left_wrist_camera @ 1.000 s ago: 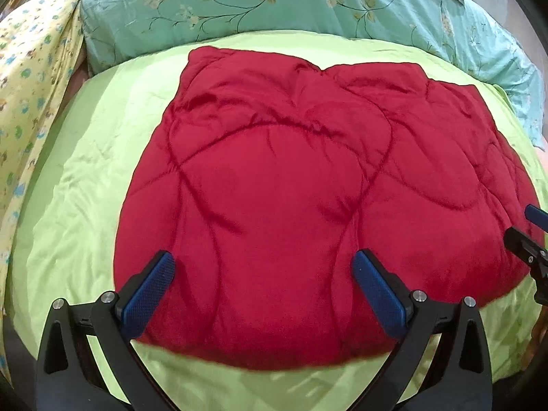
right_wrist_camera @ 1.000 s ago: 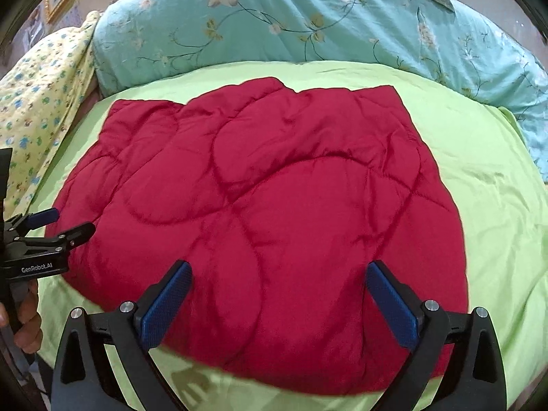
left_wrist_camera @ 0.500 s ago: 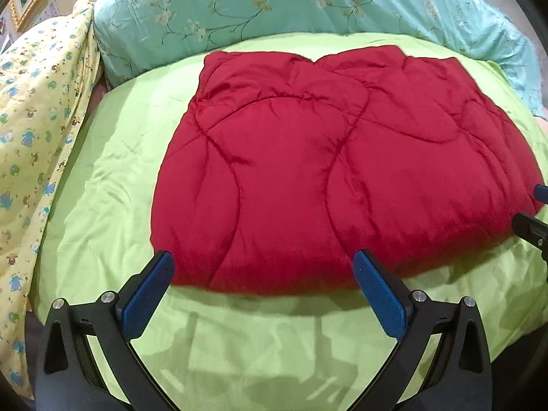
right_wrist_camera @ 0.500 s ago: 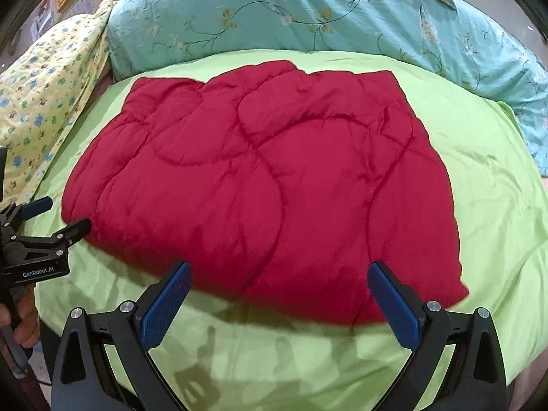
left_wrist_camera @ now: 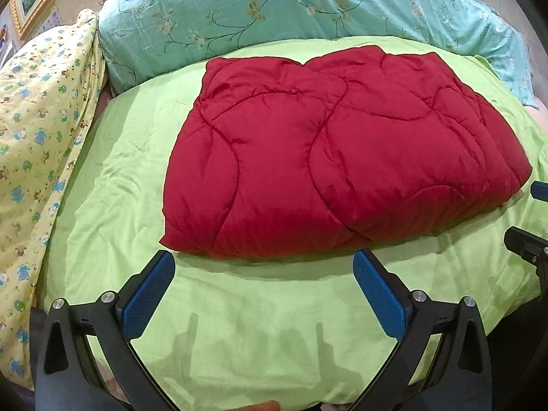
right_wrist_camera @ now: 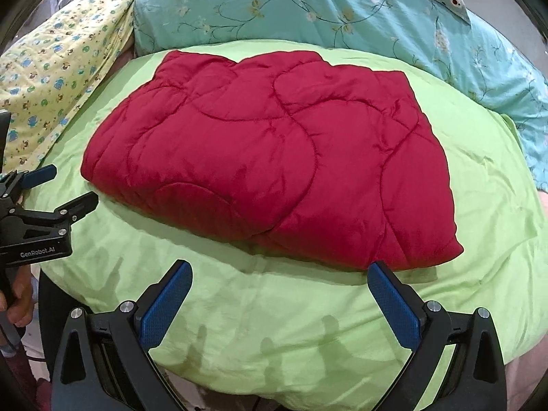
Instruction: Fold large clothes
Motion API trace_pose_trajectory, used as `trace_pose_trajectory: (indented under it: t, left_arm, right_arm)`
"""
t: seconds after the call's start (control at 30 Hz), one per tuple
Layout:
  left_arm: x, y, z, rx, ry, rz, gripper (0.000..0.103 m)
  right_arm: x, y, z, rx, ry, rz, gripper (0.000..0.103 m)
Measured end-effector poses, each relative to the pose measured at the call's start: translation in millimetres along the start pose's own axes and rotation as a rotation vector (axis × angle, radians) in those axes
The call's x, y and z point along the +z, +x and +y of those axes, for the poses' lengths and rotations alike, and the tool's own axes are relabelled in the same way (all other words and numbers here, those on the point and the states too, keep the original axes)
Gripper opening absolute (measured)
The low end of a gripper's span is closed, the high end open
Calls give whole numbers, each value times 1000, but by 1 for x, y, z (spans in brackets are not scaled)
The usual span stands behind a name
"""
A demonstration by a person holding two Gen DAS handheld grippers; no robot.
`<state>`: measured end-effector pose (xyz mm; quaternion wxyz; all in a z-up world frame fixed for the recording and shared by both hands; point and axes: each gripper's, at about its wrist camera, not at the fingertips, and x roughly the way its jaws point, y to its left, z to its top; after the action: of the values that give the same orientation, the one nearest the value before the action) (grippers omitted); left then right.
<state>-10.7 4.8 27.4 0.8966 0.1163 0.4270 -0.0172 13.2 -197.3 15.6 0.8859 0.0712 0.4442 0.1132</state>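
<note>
The red quilted garment (left_wrist_camera: 342, 157) lies folded into a thick, layered rectangle on the green sheet (left_wrist_camera: 239, 325), short of the floral pillow (left_wrist_camera: 274, 10). Left gripper (left_wrist_camera: 263, 294) and right gripper (right_wrist_camera: 281, 304) hang before its near edge, jaws wide apart, empty; folding looks essentially finished

A bed under a lime-green sheet (left_wrist_camera: 260, 311) carries a folded red quilted blanket (left_wrist_camera: 328, 157) ahead of both grippers, a teal floral duvet (right_wrist_camera: 335, 10) beyond it, yellow patterned bedding (left_wrist_camera: 41, 116) far left
</note>
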Motion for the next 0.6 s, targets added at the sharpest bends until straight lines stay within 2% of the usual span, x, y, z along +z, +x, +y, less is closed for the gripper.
trace_pose_trajectory:
  t: [0.6]
  left_arm:
    - [13, -2, 2, -19, -37, -18, 103]
  right_arm:
    - [14, 5, 3, -8, 46, -4, 103]
